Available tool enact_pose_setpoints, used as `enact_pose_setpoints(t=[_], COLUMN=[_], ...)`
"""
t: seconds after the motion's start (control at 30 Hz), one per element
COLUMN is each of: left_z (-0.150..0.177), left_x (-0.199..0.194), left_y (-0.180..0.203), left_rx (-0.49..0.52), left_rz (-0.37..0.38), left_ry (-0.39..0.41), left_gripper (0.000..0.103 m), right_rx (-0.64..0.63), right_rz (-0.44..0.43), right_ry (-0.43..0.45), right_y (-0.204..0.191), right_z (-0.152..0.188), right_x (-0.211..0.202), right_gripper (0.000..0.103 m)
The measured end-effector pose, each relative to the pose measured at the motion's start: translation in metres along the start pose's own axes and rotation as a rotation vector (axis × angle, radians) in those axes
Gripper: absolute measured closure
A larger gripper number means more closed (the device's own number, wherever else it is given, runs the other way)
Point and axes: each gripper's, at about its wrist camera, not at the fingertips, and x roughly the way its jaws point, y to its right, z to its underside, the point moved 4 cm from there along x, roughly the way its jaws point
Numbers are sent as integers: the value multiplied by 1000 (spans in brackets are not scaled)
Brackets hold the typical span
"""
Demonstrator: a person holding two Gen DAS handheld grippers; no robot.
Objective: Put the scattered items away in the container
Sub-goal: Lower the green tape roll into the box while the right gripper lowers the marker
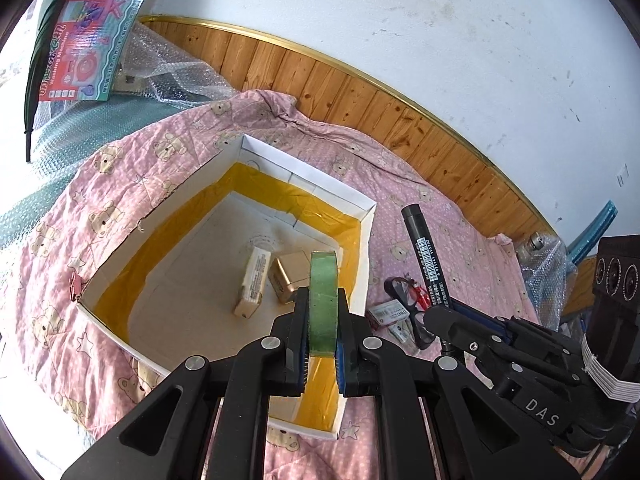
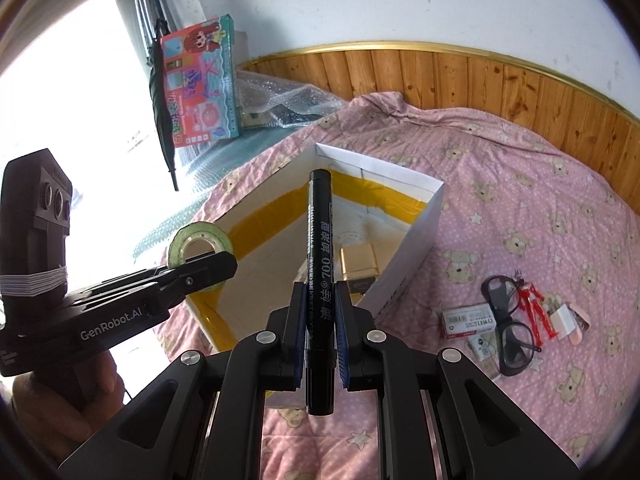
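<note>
Pink bedding printed with cream bears [image 1: 120, 208] covers the surface, backed by a knotty wood-panel skirting [image 1: 360, 92] and a white wall; a colourful toy carton [image 2: 200, 84] leans at 11 o'clock in the right wrist view.

On the bedding sits the open white cardboard box lined with yellow tape [image 1: 362, 204]. On its floor lie a cream rectangular packet [image 1: 252, 286] and, touching it at its 3 o'clock side, a gold rectangular box [image 1: 286, 276].

The left gripper [image 1: 323, 320] hovers over the box's near corner, its fingers clamped on the flat faces of a green roll of tape [image 1: 322, 296]. The roll stands on edge, its axis running crosswise between the pads.

The right gripper [image 2: 320, 320] has its fingers closed on a black marker pen with white lettering [image 2: 320, 240]. The pen's long axis runs along the fingers, pointing towards 12 o'clock over the box's near wall, its rear end sticking out behind the pads.

Scattered on the bedding at 3 o'clock of the box lie black-framed glasses [image 2: 508, 332], a small red figurine [image 2: 534, 308], a white-and-red carton [image 2: 468, 320] and a white plug-like block [image 2: 562, 320], all close together.
</note>
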Motion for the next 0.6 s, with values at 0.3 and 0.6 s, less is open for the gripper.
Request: enact_pose_setpoints(t=[0.3,0.6], left_z=[-8,-16], left_x=[11,27], left_y=[-18,-43], left_rx=[-31,-66], left_rz=[-15,-47], left_ry=[-17,-40], left_gripper=[93,93], right_rx=[-21,-18], right_rz=[-23,-51], right_ry=[-20,-56], right_y=[-11,-14], right_z=[-18,-30], right_x=[22,54], right_gripper=[89,89])
